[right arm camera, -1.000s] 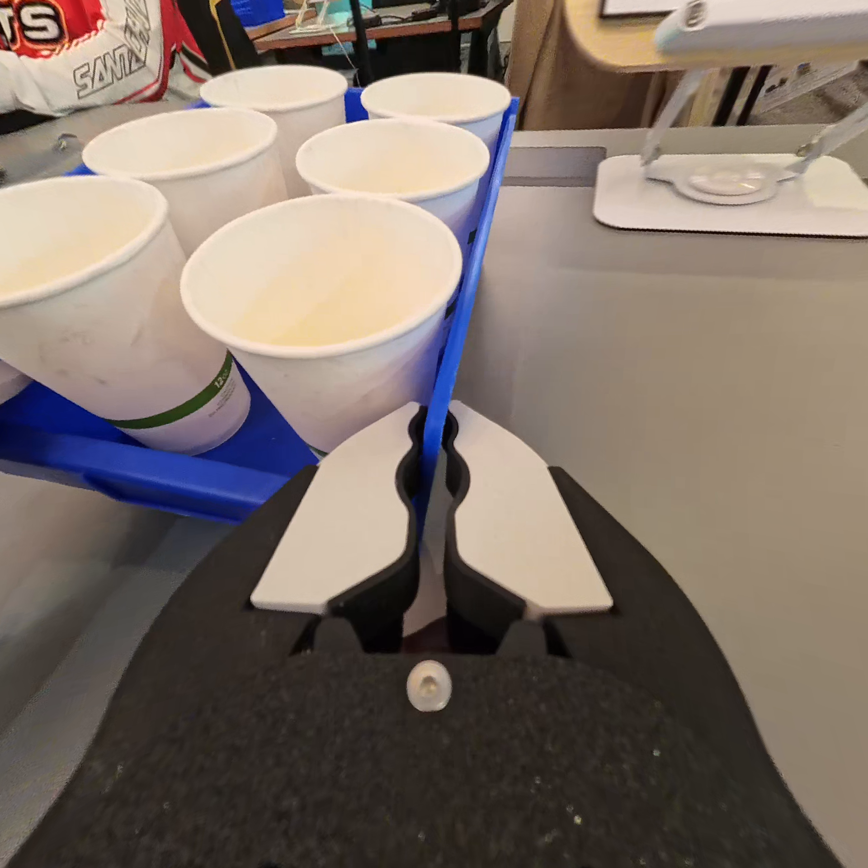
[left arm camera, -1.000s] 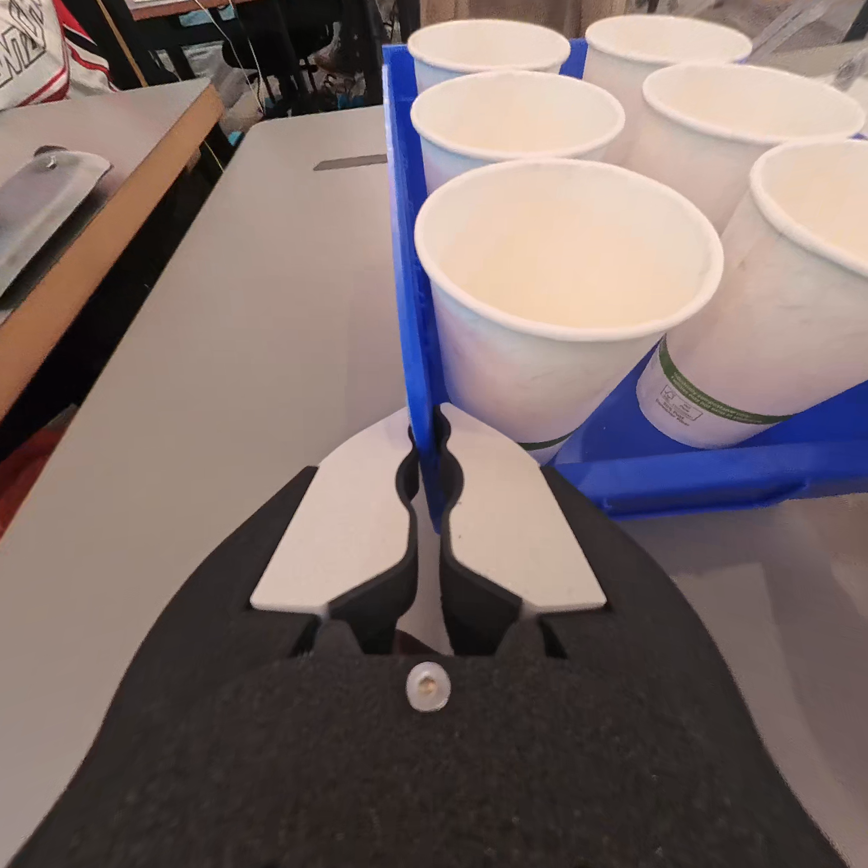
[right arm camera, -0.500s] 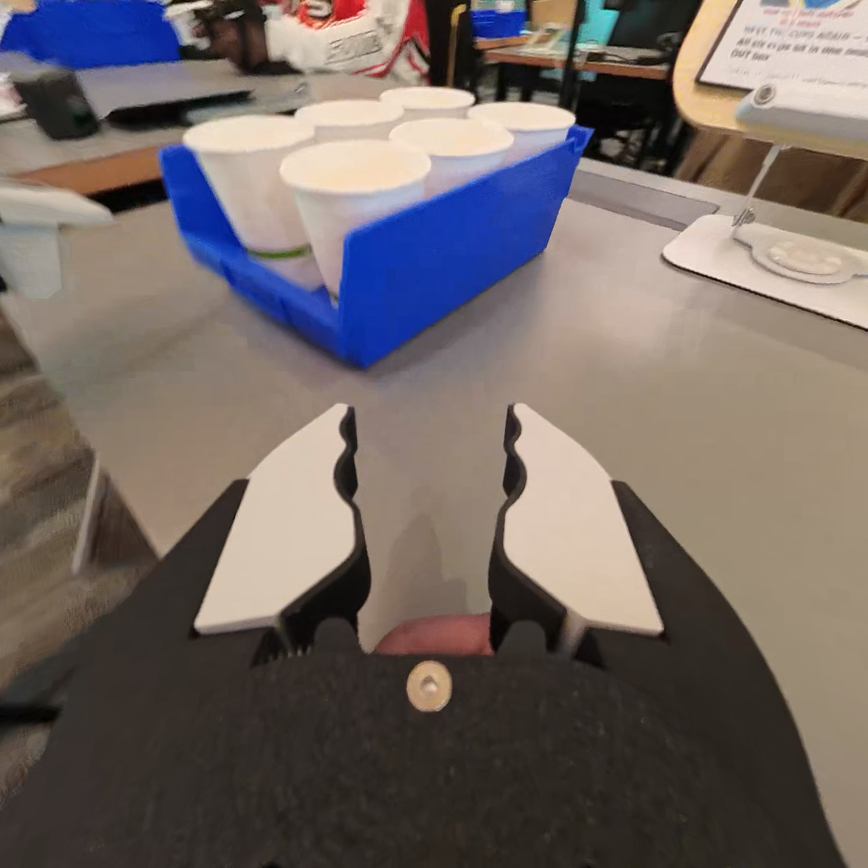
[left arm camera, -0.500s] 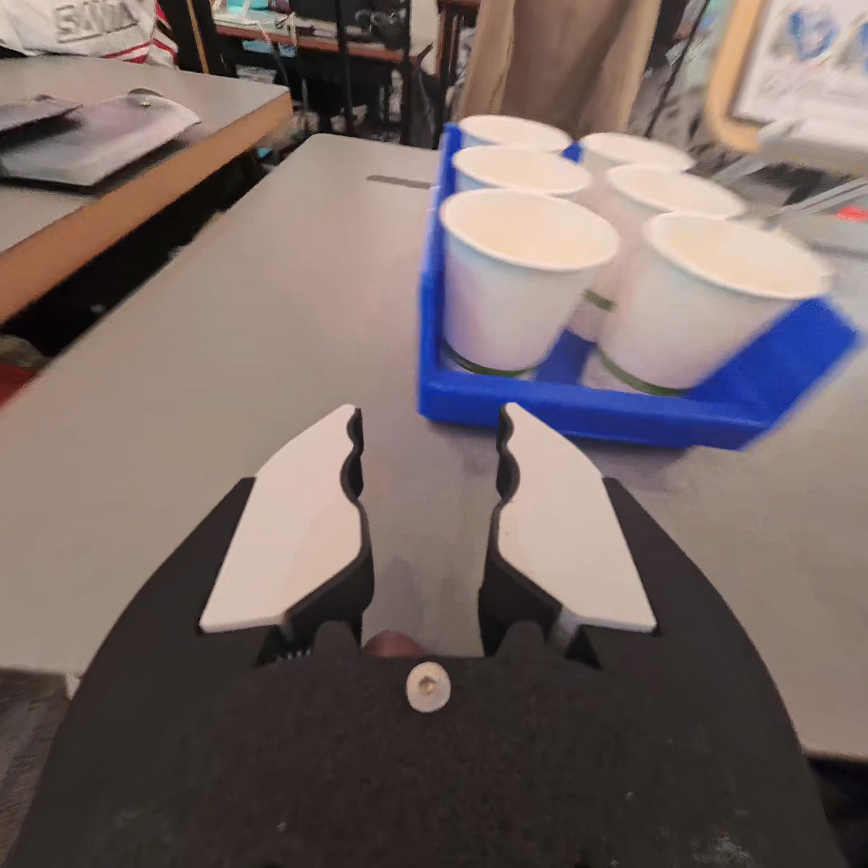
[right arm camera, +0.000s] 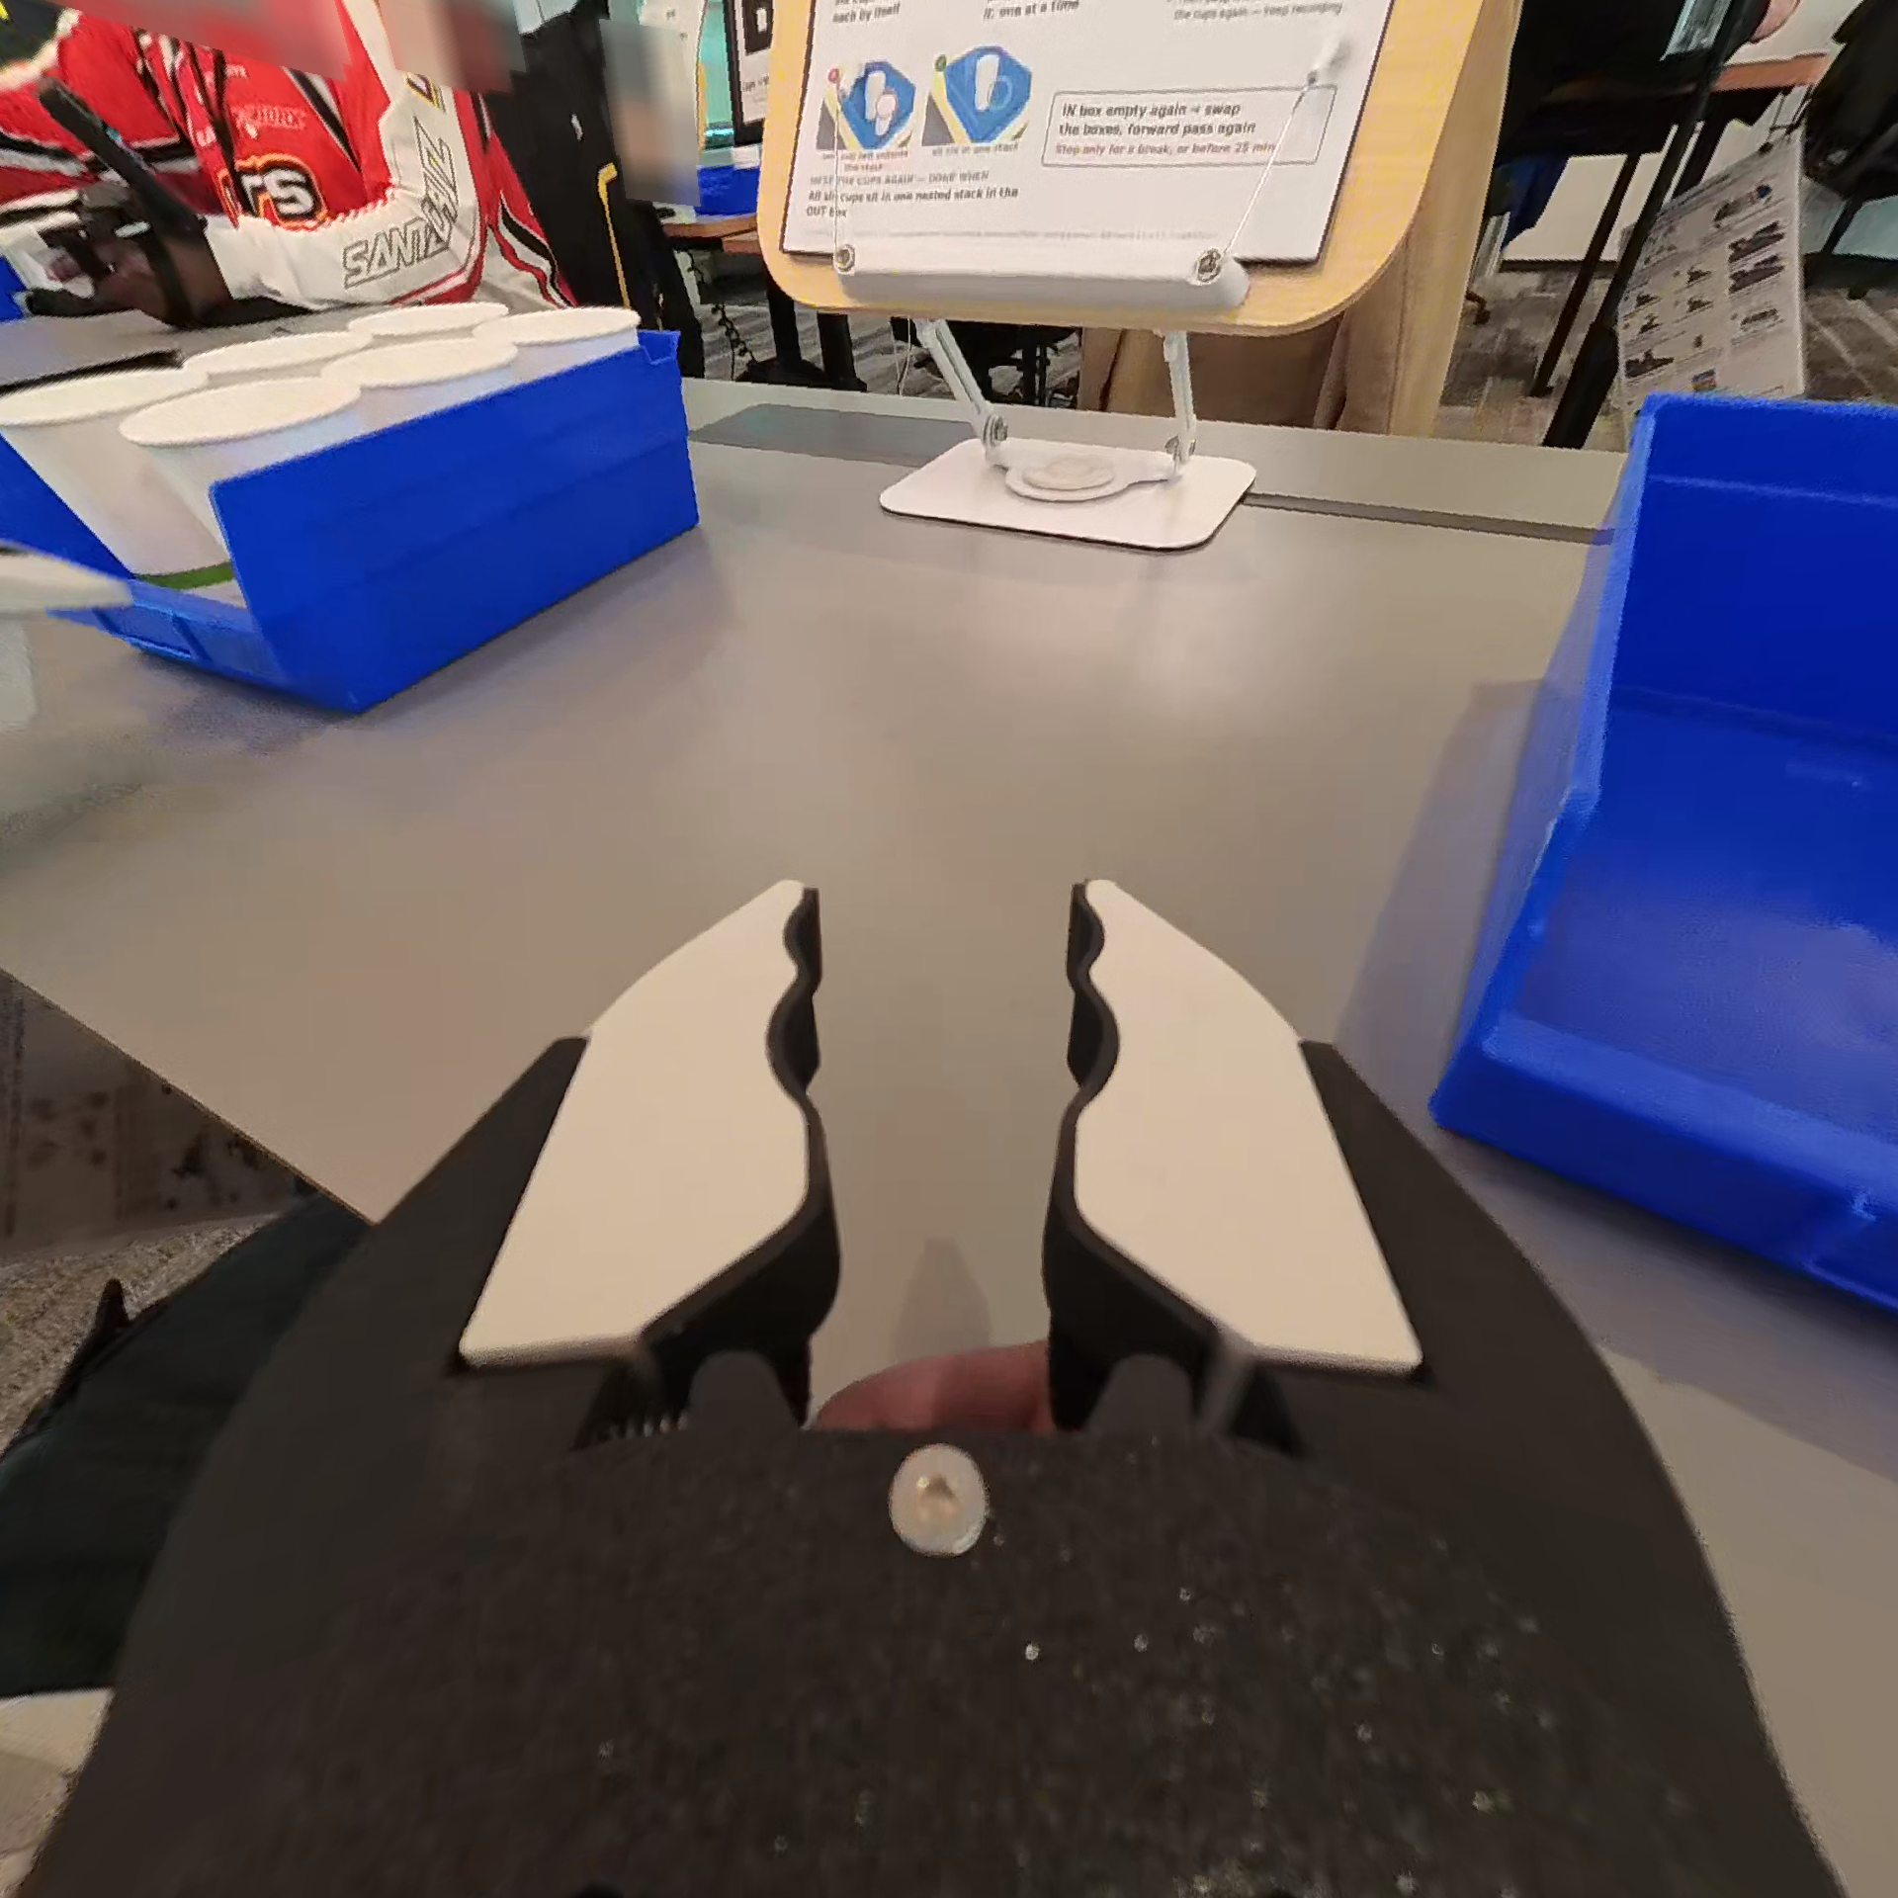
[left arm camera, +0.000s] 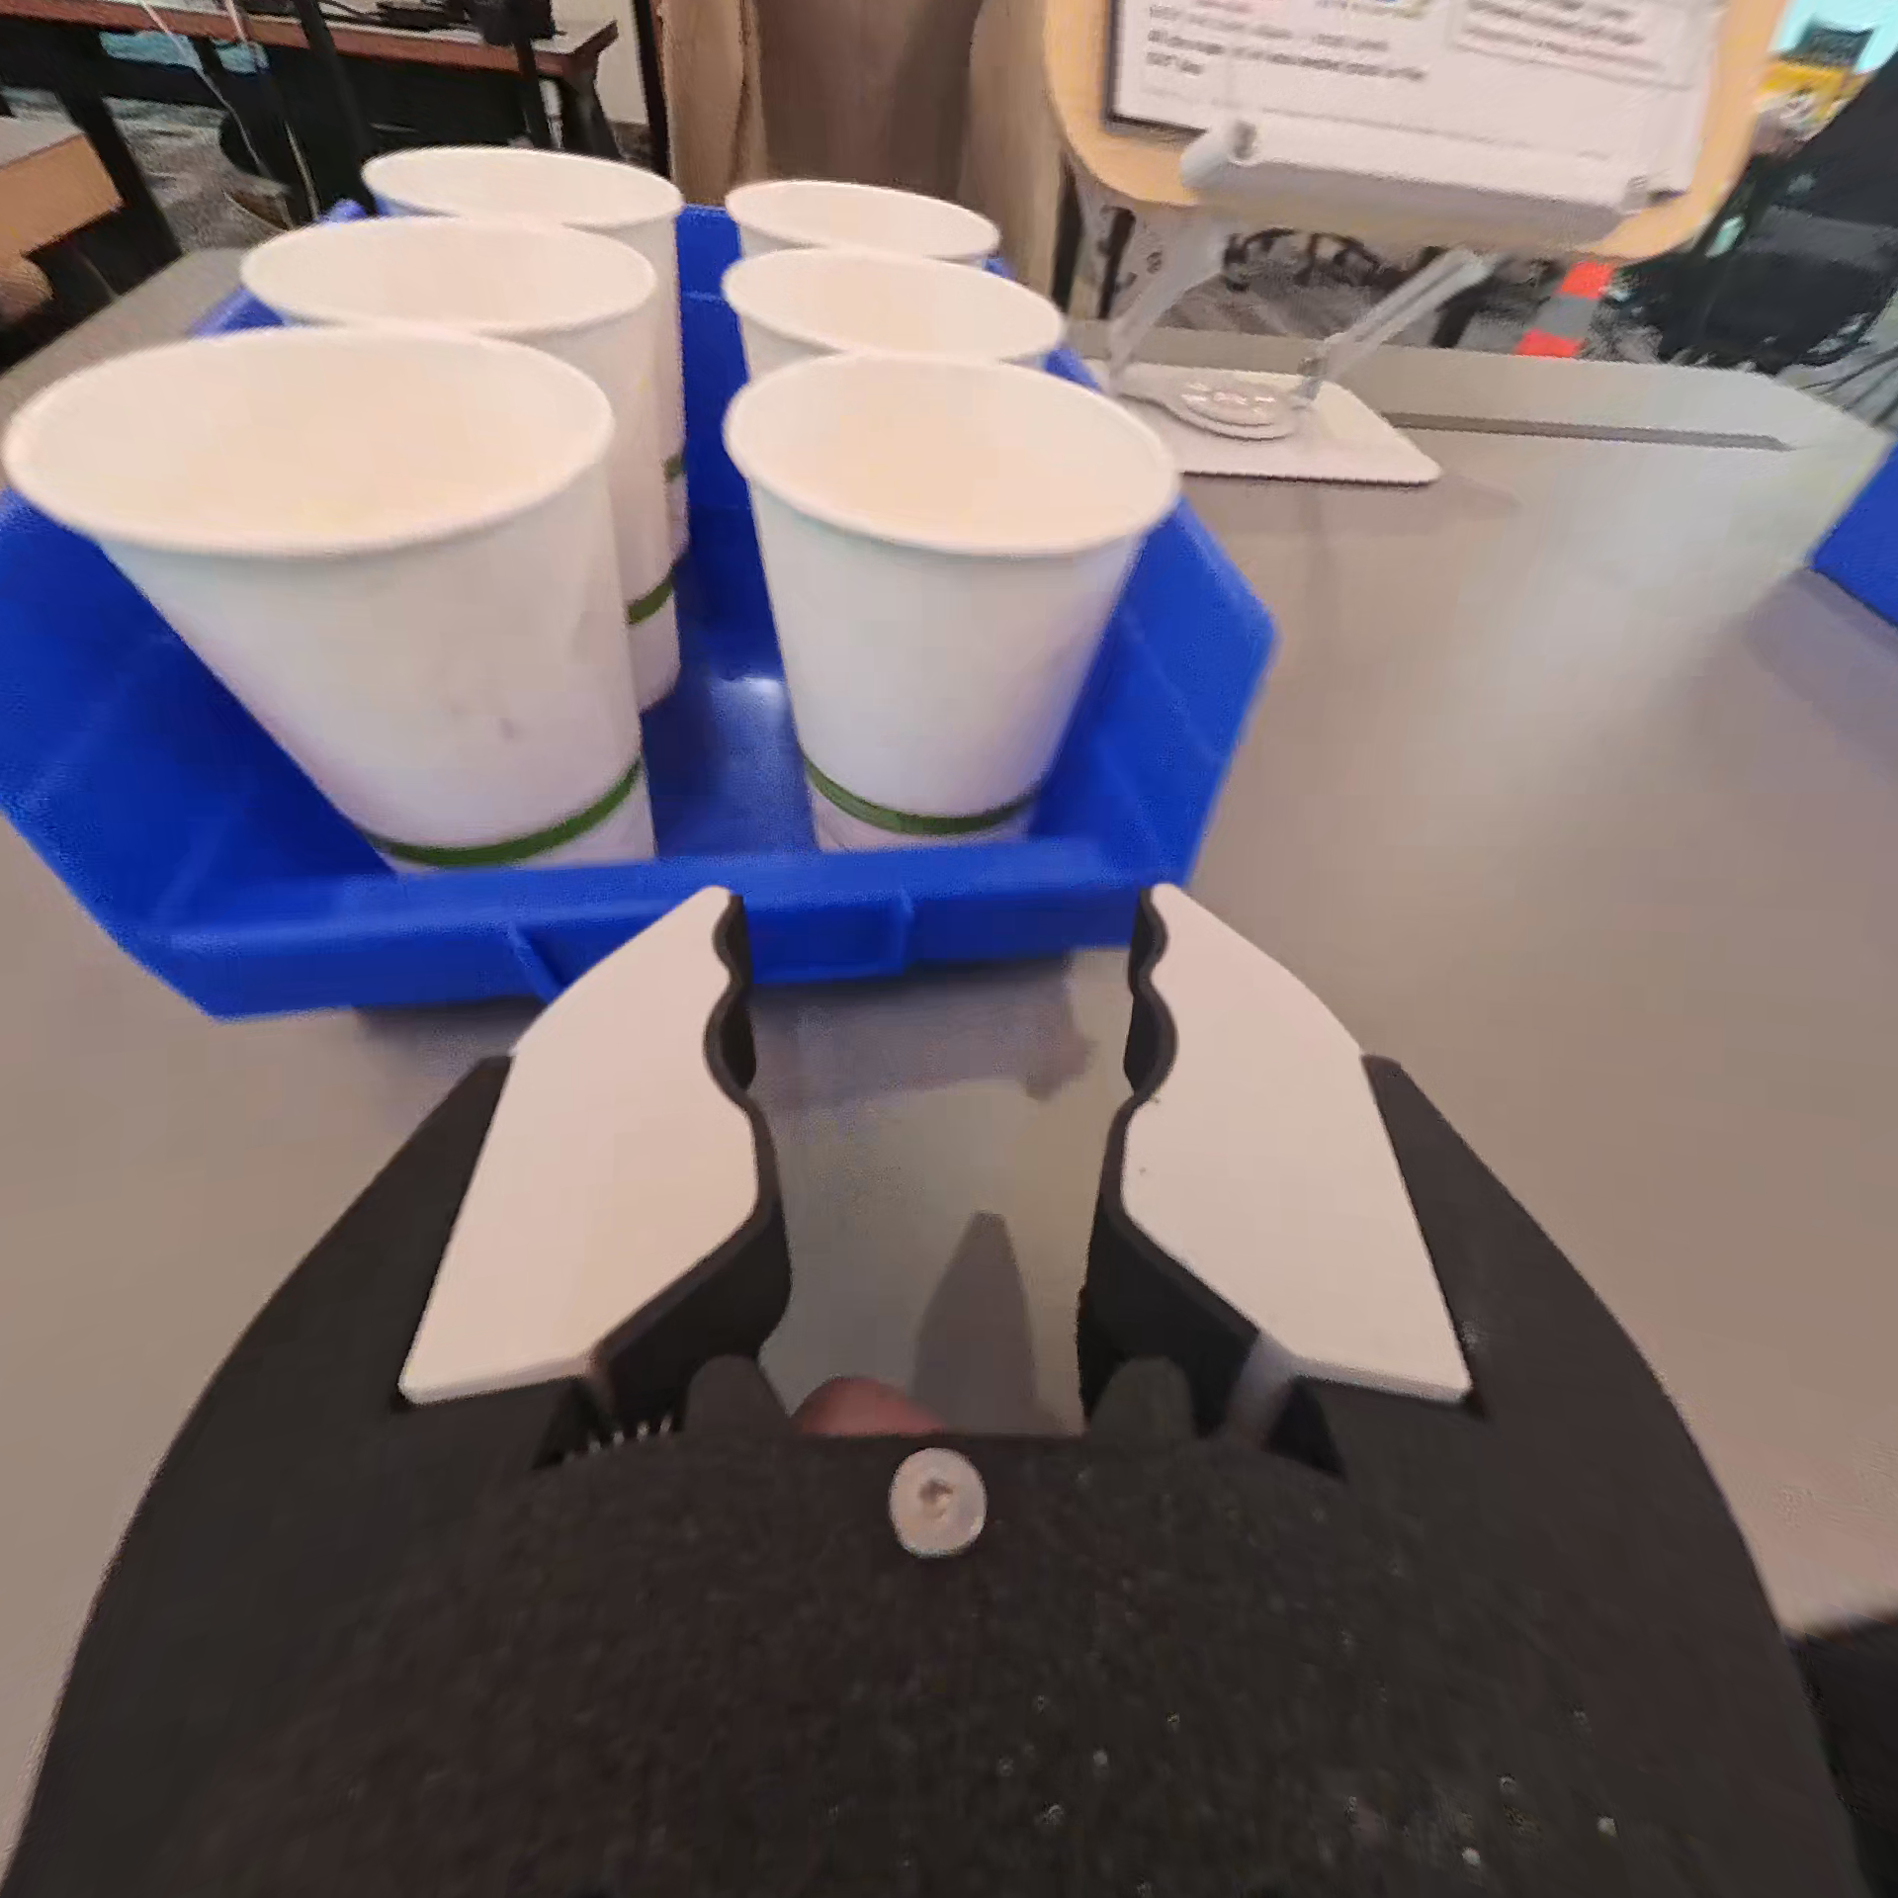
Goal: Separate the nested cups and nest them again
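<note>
Several white paper cups with green bands stand apart, upright, in a blue bin on the grey table. In the left wrist view my left gripper is open and empty, just in front of the bin's low front wall. In the right wrist view the same bin with its cups sits at the far left. My right gripper is open and empty over the bare table, well back from that bin. A second blue bin, with nothing in it, stands at the right.
A white stand holding an instruction board stands at the table's back. A person in a red and white shirt sits at another table behind. The table's near edge runs at the lower left.
Both grippers let go of the bin's side walls and opened. Both pulled back from the bin; the left now faces its front, the right has swung toward the table's middle.
</note>
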The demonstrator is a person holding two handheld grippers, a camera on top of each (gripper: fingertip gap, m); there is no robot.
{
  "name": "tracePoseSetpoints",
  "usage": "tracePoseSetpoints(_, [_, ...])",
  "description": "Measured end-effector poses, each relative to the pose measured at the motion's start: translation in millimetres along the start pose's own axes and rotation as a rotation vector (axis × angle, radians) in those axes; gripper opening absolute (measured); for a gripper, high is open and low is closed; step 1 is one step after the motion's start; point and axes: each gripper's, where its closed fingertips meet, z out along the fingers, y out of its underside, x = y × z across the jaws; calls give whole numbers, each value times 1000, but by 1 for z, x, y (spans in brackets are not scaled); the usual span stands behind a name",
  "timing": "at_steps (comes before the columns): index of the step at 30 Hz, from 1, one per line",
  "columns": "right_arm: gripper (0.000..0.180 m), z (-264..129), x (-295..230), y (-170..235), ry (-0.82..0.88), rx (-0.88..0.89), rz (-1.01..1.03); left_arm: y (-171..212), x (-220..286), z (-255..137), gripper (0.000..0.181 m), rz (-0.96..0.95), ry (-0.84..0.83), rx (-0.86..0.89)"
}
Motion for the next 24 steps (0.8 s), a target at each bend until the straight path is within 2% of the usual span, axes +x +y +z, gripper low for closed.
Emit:
tracePoseSetpoints(3, [42,-3,0,-3,-5,13,-13,-12,-11,27,77,12,17,-33])
tracePoseSetpoints(6, [40,-5,-1,-3,-18,8,8,-30,-10,38,75,36,35,-11])
tracePoseSetpoints(11, [38,-5,5,-1,-36,-10,40,-31,3,65,76,114,42,-60])
tracePoseSetpoints(15, [36,-2,16,-5,-27,-6,52,-35,-1,79,78,85,18,-63])
tracePoseSetpoints(19, [34,0,19,-10,-40,5,72,-37,-6,75,76,102,4,-56])
tracePoseSetpoints(24, [35,3,14,-16,-165,-31,20,-62,-1,35,74,122,127,-19])
